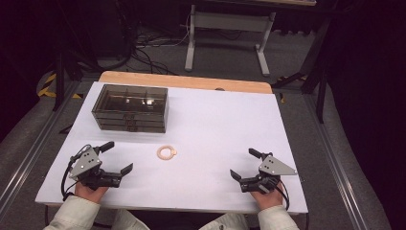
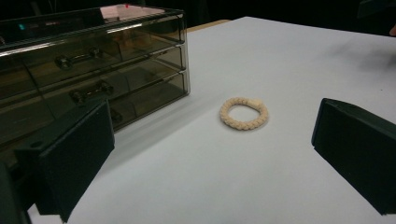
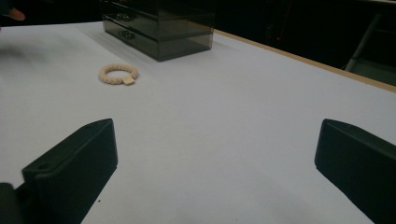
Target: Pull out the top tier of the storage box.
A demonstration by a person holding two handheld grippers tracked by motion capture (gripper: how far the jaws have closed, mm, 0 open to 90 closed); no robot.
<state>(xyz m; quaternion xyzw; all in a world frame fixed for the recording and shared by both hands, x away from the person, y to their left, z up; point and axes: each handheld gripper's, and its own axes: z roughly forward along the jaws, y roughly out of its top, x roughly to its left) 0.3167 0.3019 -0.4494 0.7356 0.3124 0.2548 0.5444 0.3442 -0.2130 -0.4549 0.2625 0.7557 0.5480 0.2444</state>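
A cream braided ring [image 1: 166,153] lies flat on the white table [image 1: 215,120], just in front of a smoky see-through drawer box [image 1: 130,108] and apart from it. The left gripper [image 1: 117,157] rests near the table's front left edge, its jaws spread wide with nothing between them, and the ring lies ahead of it. The right gripper [image 1: 245,164] sits near the front right edge, jaws likewise wide apart and empty, well apart from the ring.
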